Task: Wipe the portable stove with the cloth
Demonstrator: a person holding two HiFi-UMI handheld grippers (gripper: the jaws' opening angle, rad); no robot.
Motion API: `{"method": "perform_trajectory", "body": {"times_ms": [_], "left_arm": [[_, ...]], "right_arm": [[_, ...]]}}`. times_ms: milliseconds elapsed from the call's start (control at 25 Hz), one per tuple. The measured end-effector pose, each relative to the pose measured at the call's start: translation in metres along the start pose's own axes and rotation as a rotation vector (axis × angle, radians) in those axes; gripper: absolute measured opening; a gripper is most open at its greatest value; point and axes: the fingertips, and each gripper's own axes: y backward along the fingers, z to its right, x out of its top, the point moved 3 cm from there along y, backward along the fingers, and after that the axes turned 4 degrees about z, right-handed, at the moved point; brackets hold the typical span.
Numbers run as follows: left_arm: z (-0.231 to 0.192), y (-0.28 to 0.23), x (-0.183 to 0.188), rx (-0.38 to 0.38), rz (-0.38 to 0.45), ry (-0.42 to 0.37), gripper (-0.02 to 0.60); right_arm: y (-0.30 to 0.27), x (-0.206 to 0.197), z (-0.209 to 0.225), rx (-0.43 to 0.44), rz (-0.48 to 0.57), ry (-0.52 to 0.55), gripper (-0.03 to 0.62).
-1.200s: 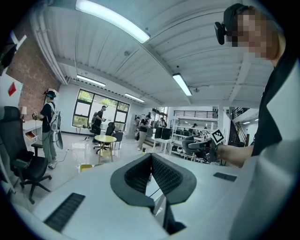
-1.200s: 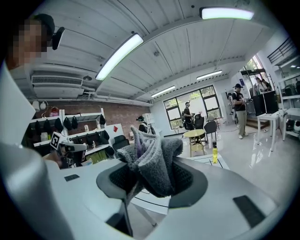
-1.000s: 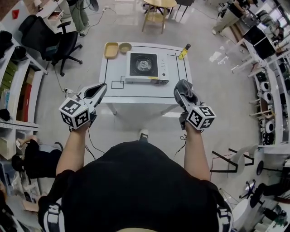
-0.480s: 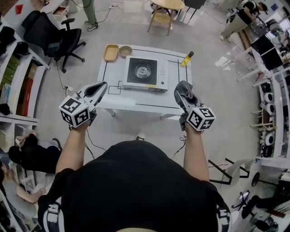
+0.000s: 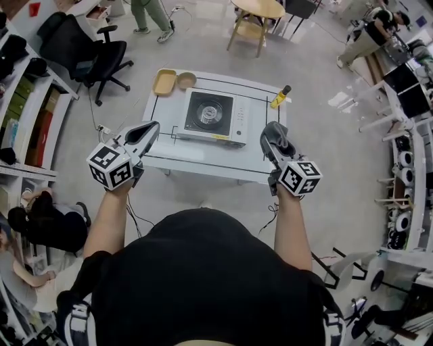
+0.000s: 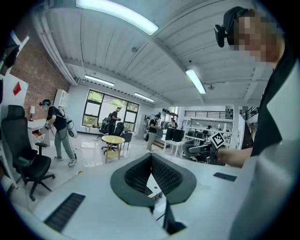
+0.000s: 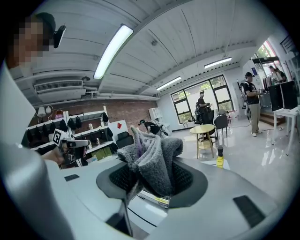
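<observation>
The portable stove [image 5: 210,116], white with a black burner, stands in the middle of a white table [image 5: 203,159] ahead of me. Both grippers hang in the air short of the table's near edge. My right gripper [image 5: 270,132] is shut on a bunched grey cloth [image 5: 277,140], which fills the right gripper view as grey cloth [image 7: 152,157] sticking up from between the pads. My left gripper [image 5: 149,130] is at the table's near left corner, its jaws shut with nothing in them [image 6: 151,164].
A yellow tray [image 5: 165,82] and a small bowl [image 5: 186,80] sit at the table's far left corner, a yellow bottle [image 5: 281,96] at its far right. A black office chair [image 5: 101,54] and shelves [image 5: 27,115] stand to the left, a round wooden table [image 5: 256,13] beyond.
The table and stove have slid down and nearer in the head view as I come closer. Both grippers keep their pose, the cloth still held.
</observation>
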Motion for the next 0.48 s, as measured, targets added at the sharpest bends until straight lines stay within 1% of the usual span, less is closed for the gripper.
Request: {"method": "perform_trajectory", "body": {"times_ms": [280,480], "left_arm": [[0.012,-0.041,0.007,0.012,0.017,-0.018,0.023],[0.016,-0.053,0.008,0.014,-0.002,-0.028,0.023]], "right_arm": [[-0.006,0.005,0.040,0.024,-0.007,0.004,0.209],[-0.013,0.015,0.048,0.042,0.007,0.008,0.209]]}}
